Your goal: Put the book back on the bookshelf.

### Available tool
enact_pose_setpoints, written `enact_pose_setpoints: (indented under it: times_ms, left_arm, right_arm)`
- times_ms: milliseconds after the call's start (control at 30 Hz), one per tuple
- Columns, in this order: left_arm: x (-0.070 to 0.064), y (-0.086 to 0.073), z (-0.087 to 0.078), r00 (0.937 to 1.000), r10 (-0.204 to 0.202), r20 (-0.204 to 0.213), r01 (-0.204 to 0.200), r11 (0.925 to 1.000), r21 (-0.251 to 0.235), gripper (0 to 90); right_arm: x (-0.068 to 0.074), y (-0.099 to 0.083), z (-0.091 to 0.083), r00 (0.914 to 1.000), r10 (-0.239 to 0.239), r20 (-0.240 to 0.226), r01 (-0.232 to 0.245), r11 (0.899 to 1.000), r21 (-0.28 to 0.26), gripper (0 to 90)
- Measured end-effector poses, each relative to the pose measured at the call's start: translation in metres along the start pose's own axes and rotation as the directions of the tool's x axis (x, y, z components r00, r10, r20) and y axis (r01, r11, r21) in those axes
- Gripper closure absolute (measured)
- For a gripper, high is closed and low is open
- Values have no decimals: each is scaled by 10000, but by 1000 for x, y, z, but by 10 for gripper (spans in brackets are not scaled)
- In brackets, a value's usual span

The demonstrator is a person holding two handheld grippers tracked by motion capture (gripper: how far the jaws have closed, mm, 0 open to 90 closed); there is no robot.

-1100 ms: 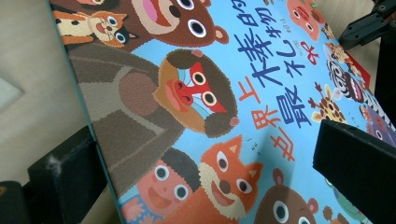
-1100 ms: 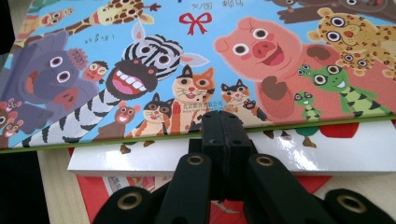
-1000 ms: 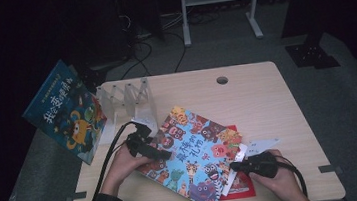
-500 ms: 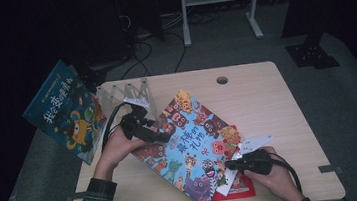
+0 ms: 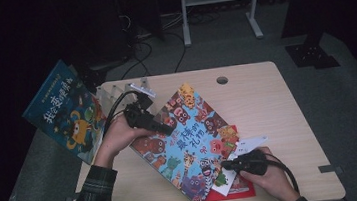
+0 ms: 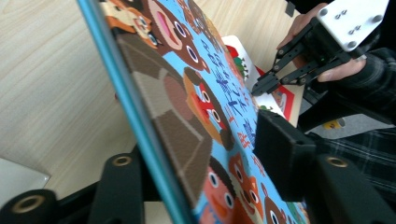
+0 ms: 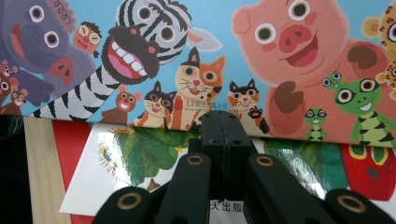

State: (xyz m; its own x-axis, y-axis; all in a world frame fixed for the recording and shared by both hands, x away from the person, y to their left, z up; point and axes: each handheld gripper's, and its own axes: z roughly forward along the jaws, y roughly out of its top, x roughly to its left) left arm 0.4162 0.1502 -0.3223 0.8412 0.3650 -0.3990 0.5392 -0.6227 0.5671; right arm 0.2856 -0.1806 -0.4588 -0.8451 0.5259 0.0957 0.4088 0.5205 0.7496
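Blue-covered and crowded with cartoon animals, the large picture book (image 5: pixel 186 145) lies slanted across the middle of the pale wooden table (image 5: pixel 267 106), its upper-left edge raised off the surface. The left gripper (image 5: pixel 161 127) pinches that raised edge: in the left gripper view the book's thin blue edge (image 6: pixel 140 116) runs between the two black jaws, one jaw behind the book and the other pressed on its printed front. The left hand (image 5: pixel 117 137), in a plaid sleeve, holds this gripper at the book's left side. The right gripper (image 5: pixel 228 164) sits at the book's lower right edge, held by the right hand (image 5: pixel 270 179); in the right gripper view its jaws are pressed together with nothing between them, their tips touching or just short of the blue book's border where the cats are drawn (image 7: pixel 219 105). Beneath that corner lies a red-and-white book with green leaf pictures (image 7: pixel 140 154), flat on the table and partly covered by the blue one. At the table's left edge, a second blue picture book with yellow characters (image 5: pixel 64 112) leans upright beside a clear plastic rack (image 5: pixel 115 93).
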Motion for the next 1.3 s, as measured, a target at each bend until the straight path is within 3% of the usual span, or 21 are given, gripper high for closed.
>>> enact_pose_setpoints:
  times_ms: [433,767,867,933,1000,1100,1167,1233,1300]
  left_arm:
    - [-8,23,-17,9995,-157,-259,169,9988,468,651]
    - [-19,43,-27,9991,-76,-420,122,9937,1112,708]
    - [-23,47,-31,9986,-33,-529,95,9929,1182,725]
    - [-25,49,-33,9984,-21,-558,90,9924,1229,736]
    - [-26,50,-35,9982,-7,-593,83,9917,1279,744]
    - [-28,51,-37,9977,-114,-663,204,9904,1364,752]
    - [-30,51,-39,9972,-217,-719,317,9893,1421,757]
    - [-32,52,-40,9968,-167,-778,282,9884,1491,760]
    - [-34,52,-42,9962,-179,-847,308,9877,1533,767]
  right_arm:
    - [3,11,15,9996,-196,-214,192,9997,-171,887]
    - [5,18,25,9992,-303,-267,294,9990,-326,830]
    - [1,16,21,9996,-265,-26,264,9989,-383,784]
    - [-7,13,15,9999,18,158,-8,9982,-601,732]
    - [-16,11,8,9973,316,662,-262,9963,-817,662]
    - [-36,3,-2,9845,896,1511,-725,9907,-1152,549]
    - [-52,-3,-10,9662,1313,2218,-1041,9860,-1302,482]
    - [-69,-10,-19,9394,1795,2921,-1443,9799,-1380,433]
    - [-88,-16,-29,9018,2350,3627,-1915,9696,-1520,400]
